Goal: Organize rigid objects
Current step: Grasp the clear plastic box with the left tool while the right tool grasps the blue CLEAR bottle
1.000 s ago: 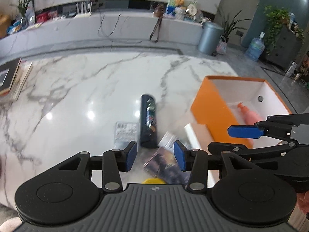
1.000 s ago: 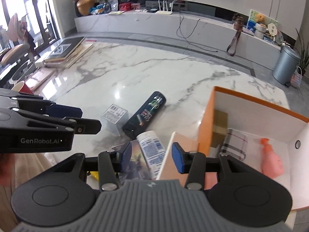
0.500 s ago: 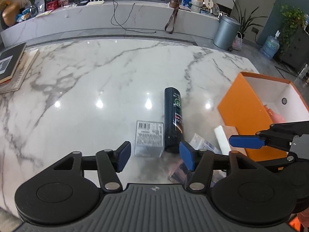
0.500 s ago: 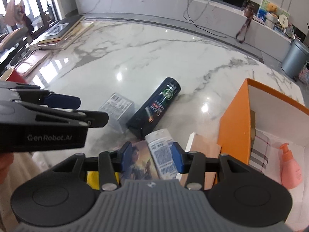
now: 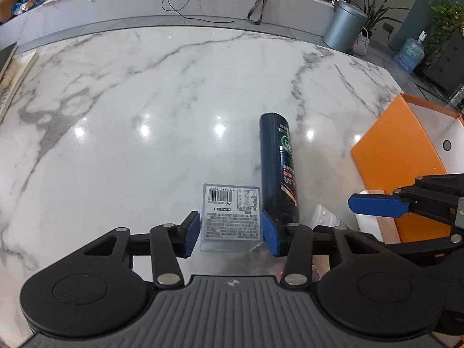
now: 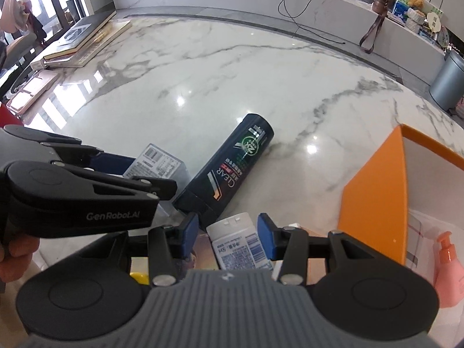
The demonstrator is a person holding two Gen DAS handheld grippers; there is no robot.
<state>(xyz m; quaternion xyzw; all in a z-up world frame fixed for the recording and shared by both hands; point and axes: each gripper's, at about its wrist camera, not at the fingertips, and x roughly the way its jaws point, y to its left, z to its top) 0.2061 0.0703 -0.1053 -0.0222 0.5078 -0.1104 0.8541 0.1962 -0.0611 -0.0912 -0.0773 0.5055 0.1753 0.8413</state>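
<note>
Broadly, the marble surface [image 5: 145, 92] carries an orange box [image 6: 374, 200] at its right, white inside, with a pink pump bottle [image 6: 448, 264] in it. A dark shampoo bottle [image 5: 278, 168] lies flat near the middle, touching a clear barcoded box [image 5: 230, 217]. The left tongs [image 5: 231, 230] straddle that clear box, jaws closing, pads at its sides. The right tongs [image 6: 227, 232] stand partly open around a white tube [image 6: 239, 243], not visibly pressing it.
</note>
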